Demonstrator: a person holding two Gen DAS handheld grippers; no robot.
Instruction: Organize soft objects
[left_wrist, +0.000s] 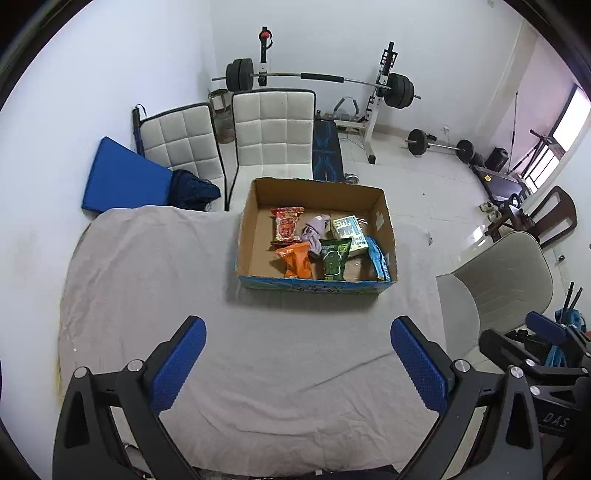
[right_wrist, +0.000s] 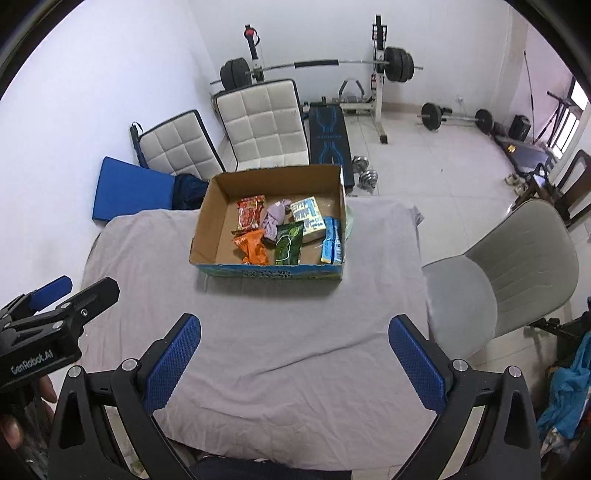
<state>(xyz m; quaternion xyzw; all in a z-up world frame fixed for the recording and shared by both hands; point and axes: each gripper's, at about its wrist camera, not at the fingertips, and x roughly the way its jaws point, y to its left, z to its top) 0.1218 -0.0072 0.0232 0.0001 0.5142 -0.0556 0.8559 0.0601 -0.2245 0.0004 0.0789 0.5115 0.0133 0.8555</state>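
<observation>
Blue-padded fingers of my left gripper (left_wrist: 297, 360) and right gripper (right_wrist: 293, 356) stand spread wide, both released and holding nothing, above the grey cloth (left_wrist: 258, 350) covering the table. Left view shows the right gripper's body edge-on, marked "DAS"; right view shows the left gripper's body lettered "GenRobot.AI", with the operator's fingers (right_wrist: 11, 432) beneath. Right view alone shows dumbbells (right_wrist: 364, 173) on the floor. Soft objects sit together in the cardboard box (left_wrist: 255, 229) at the table's far edge: red packet (left_wrist: 286, 225), orange packet (left_wrist: 297, 260), green packet (left_wrist: 334, 258), purple cloth (left_wrist: 314, 230), blue packet (left_wrist: 378, 258), pale carton (left_wrist: 349, 230). Its left half lies bare. Open cloth separates grippers and box.
</observation>
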